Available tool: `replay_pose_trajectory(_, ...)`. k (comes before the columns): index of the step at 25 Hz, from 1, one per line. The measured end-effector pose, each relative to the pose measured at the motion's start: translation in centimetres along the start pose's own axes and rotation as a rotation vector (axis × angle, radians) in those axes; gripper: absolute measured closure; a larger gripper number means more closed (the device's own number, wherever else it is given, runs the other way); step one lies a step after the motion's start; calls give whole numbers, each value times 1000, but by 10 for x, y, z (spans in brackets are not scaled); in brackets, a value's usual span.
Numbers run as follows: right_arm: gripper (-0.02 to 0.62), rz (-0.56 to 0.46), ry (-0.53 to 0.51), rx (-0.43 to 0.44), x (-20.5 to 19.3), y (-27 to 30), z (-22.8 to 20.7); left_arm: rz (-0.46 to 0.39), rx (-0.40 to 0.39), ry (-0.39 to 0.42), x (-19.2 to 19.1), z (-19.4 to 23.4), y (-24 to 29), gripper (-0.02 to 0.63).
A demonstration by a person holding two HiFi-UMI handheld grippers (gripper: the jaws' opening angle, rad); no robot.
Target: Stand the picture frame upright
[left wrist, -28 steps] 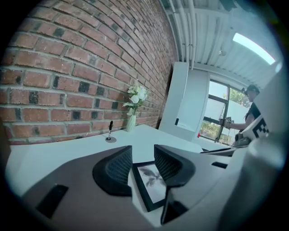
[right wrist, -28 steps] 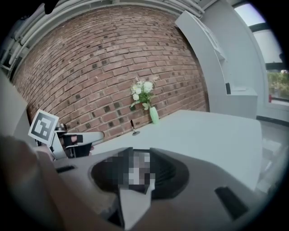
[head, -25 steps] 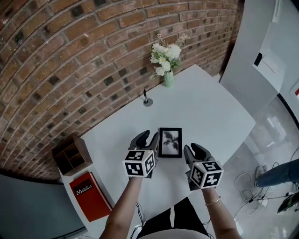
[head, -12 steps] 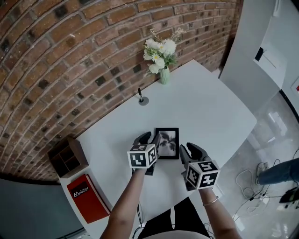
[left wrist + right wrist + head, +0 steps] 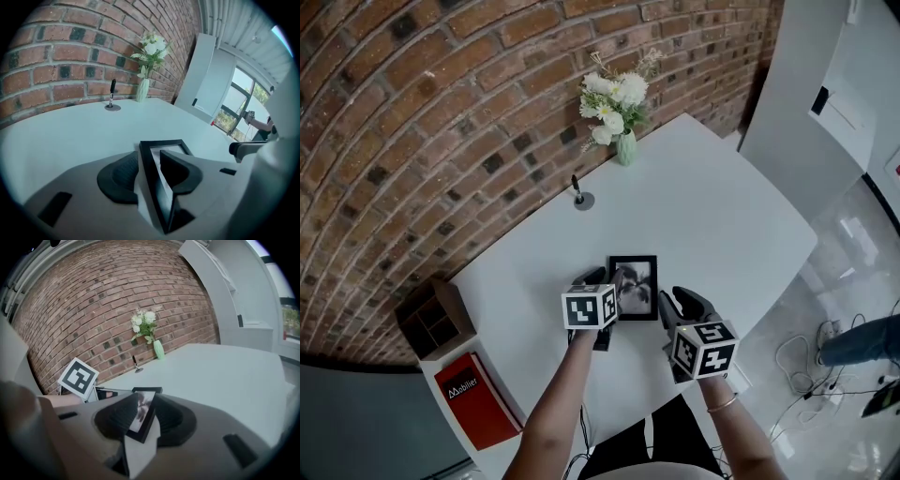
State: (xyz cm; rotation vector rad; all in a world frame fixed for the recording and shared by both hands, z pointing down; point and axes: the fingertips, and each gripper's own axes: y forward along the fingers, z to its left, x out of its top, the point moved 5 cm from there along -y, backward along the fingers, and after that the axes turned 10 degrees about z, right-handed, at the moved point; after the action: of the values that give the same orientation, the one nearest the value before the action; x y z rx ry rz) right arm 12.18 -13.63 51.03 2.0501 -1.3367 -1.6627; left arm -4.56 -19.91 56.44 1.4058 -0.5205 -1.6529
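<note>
**A:** Nearest us, well short of the vase [image 5: 625,148], the left gripper [image 5: 151,164] has its jaws wide, closing over the left edge of the picture frame [image 5: 642,286] on the table [image 5: 722,216].

**B:** And the right gripper [image 5: 145,416]?

**A:** Half open. The frame shows in its gap, ungripped. I'd clamp left squarely, then swing the vase-side edge up slowly.

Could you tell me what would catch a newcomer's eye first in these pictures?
Most striking is the black picture frame near the front of the white table. The left gripper is closing its jaws around the frame's left edge, and the right gripper waits open just beside its right edge. Behind them, a green vase of white flowers stands against the red brick wall.
</note>
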Motion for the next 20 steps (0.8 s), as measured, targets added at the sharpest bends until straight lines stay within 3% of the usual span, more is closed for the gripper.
replay_pose_trajectory(6, 494, 11, 5, 4, -2, 2, 1, 92, 36, 51, -2, -4, 8, 466)
replay_pose_trajectory(11, 494, 15, 14, 7, -2, 2, -1, 123, 14, -14, -1, -5, 10, 489)
replay_pose_trajectory(20, 494, 71, 31, 22, -5, 11, -6, 54, 61, -91, -4, -4, 4, 531)
